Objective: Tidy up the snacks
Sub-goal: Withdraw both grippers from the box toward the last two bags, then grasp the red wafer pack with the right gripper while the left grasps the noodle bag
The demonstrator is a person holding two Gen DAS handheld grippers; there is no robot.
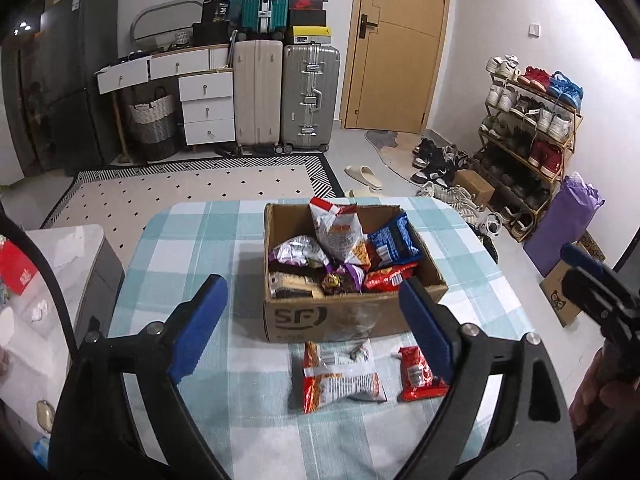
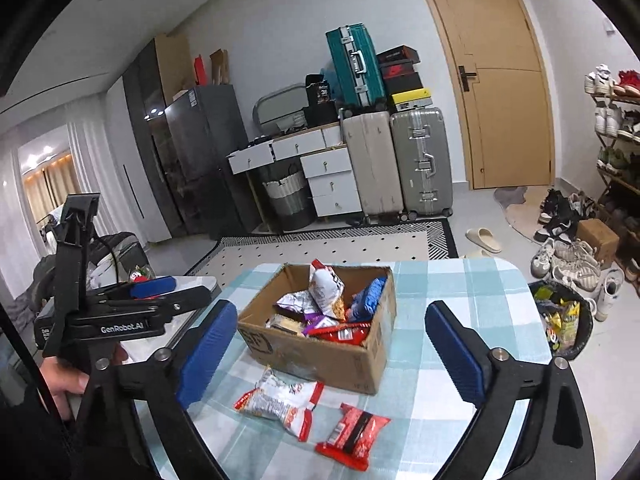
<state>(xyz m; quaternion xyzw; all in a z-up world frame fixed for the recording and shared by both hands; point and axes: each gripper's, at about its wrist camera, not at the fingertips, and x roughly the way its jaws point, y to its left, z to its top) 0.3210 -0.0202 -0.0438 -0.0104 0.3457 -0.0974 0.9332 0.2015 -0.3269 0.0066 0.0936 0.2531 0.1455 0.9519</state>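
Both tools, left tool point(image 1: 314, 304) and right tool point(image 2: 326, 350), hover with fingers apart over the tabletop point(image 2: 460, 280); two light, crinkly, slippery snack packets point(image 2: 280, 398) lie just ahead, before the box point(image 2: 320, 356); pinch mid-body.

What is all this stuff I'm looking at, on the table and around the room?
cardboard box: one, brown, on the checked table, full of snack packets
table: one, teal and white checked cloth
white-and-red snack packet: one, on the table in front of the box
red snack packet: one, beside the white-and-red one, apart from it
suitcases: three, beige and silver on the floor, teal on top
drawer unit: one, white, left of the suitcases
door: one, tan, shut
shoe rack: one, loaded with shoes, right wall
bin: one, black, wrappers inside, right of the table
left gripper: one, black with blue pads, open, empty
right gripper: one, same colours, open, empty
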